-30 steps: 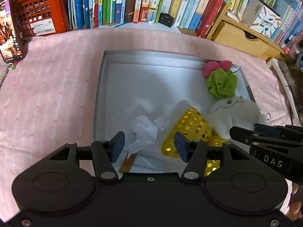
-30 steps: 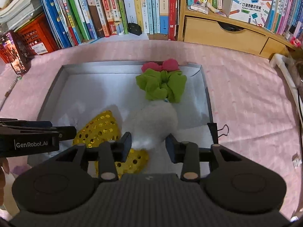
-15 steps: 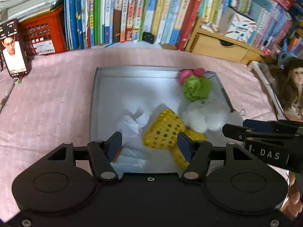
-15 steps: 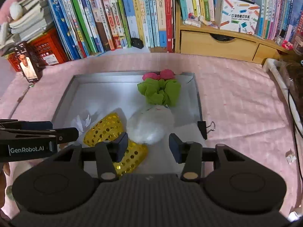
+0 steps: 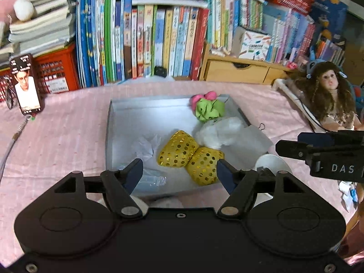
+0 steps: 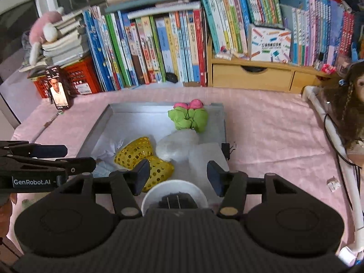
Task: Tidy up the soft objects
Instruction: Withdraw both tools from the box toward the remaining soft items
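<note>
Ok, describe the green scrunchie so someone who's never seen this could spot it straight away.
Find the shallow grey tray on the pink cloth. At its far edge, right of centre, lies the green scrunchie, between a pink scrunchie behind and a white fluffy toy in front. It is the only bright green thing in there.

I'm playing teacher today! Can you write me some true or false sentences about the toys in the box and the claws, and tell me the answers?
1. The green scrunchie lies inside the grey box. True.
2. The left claw is squeezing the gold spotty bow. False: it is open and holds nothing.
3. The fluffy white toy sits between the green scrunchie and the gold spotty bow. True.
4. The doll is in the grey box. False: she sits outside it, off to the right.
5. The right claw is shut. False: it is open, above a white cup.
</note>
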The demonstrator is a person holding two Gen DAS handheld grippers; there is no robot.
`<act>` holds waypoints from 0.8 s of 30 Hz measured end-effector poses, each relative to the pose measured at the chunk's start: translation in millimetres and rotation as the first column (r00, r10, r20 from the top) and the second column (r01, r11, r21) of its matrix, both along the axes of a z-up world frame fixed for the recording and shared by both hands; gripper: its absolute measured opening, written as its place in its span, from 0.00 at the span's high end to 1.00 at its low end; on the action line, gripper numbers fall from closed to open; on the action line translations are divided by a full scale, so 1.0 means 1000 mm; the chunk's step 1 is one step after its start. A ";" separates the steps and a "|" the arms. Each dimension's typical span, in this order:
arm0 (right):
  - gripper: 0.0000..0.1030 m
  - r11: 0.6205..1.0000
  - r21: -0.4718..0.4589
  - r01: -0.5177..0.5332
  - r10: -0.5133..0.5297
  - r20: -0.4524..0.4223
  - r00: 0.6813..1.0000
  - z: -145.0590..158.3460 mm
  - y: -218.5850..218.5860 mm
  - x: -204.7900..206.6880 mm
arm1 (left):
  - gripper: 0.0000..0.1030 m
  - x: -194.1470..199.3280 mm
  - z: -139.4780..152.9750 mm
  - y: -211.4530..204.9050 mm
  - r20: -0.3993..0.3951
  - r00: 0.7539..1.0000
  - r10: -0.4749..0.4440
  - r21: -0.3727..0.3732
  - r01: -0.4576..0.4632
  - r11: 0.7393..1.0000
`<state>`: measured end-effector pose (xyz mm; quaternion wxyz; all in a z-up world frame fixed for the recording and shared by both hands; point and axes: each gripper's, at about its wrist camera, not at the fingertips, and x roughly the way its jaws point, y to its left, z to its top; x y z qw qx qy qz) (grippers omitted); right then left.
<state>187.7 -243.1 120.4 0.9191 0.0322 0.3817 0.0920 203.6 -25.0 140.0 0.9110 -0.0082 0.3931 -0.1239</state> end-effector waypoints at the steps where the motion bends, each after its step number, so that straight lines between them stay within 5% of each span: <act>1: 0.32 1.000 0.002 0.000 0.000 0.017 1.000 0.000 -0.001 -0.005 | 0.30 -0.008 -0.001 0.000 0.023 1.000 -0.002 -0.003 0.002 1.000; 12: 0.22 1.000 -0.018 0.013 -0.010 0.199 0.980 -0.018 -0.006 -0.077 | 0.22 -0.093 -0.027 -0.015 0.232 0.973 -0.013 0.014 0.011 1.000; 20: 0.15 0.997 -0.038 0.065 -0.052 0.274 0.960 -0.047 -0.014 -0.117 | 0.20 -0.140 -0.062 -0.028 0.278 0.961 0.007 0.001 -0.007 1.000; 24: 0.14 0.995 -0.012 0.100 -0.092 0.293 0.952 -0.061 -0.023 -0.127 | 0.17 -0.160 -0.078 -0.032 0.368 0.927 0.064 0.011 -0.073 0.997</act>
